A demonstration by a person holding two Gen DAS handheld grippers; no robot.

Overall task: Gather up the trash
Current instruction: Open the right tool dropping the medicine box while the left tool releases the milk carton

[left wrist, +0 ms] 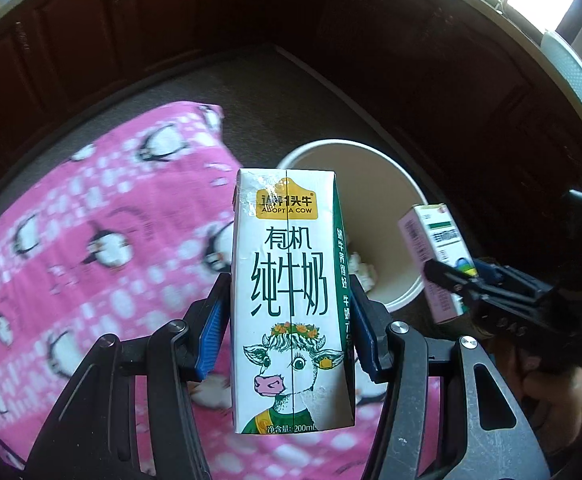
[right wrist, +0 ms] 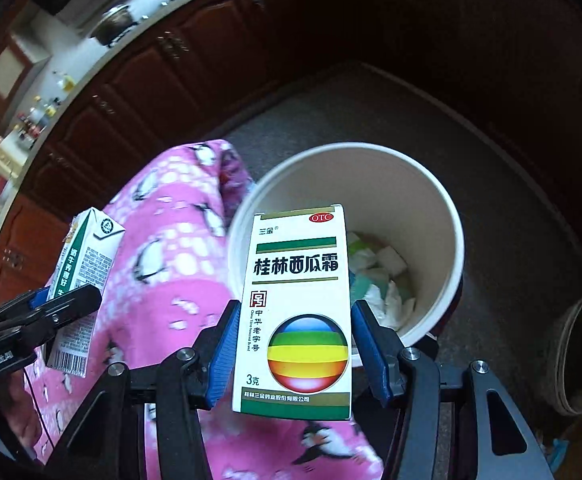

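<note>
Left wrist: both jaws clamped, milk carton (left wrist: 291,300) and medicine box (right wrist: 297,308) near bucket rim (right wrist: 457,248).

Milk carton (left wrist: 291,300) reads "ADOPT A COW", "有机纯牛奶", "200mL". Medicine box (right wrist: 297,312) reads "OTC", "三金", "桂林西瓜霜", "3克".

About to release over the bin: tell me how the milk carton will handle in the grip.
The milk carton looks creased near its top, so probably emptied and light. Its thin card walls may buckle under the left gripper. Flat sides should not roll; released, it would likely drop into the white bucket.
</note>
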